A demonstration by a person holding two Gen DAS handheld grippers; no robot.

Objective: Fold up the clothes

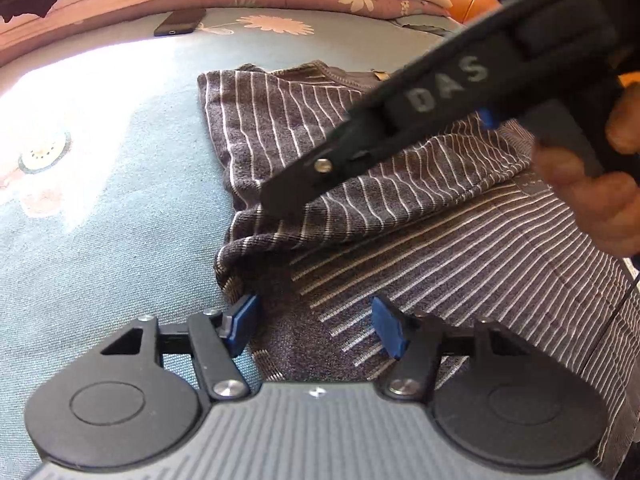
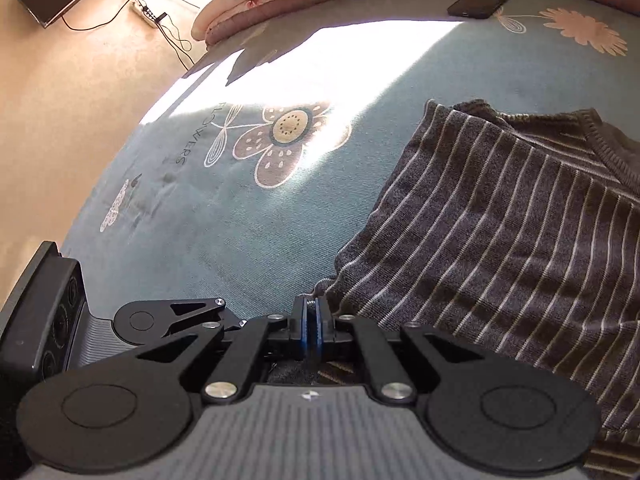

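Left wrist view: left gripper (image 1: pixel 316 328) wide apart, low over striped sweater (image 1: pixel 460 264) lying partly folded on blue bedspread (image 1: pixel 120 208); phone (image 1: pixel 180 22) near pillows.
Right wrist view: right gripper (image 2: pixel 311 326) closed tight at sweater's edge; cloth between pads impossible to confirm.

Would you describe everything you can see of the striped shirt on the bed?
The striped shirt is dark grey knit with thin pale stripes and a ribbed collar. It lies partly folded on the blue flowered bedsheet, one flap laid over the body so the stripes cross at different angles. The left gripper is open at a bunched fold along its edge. The right gripper looks shut on the shirt's edge.
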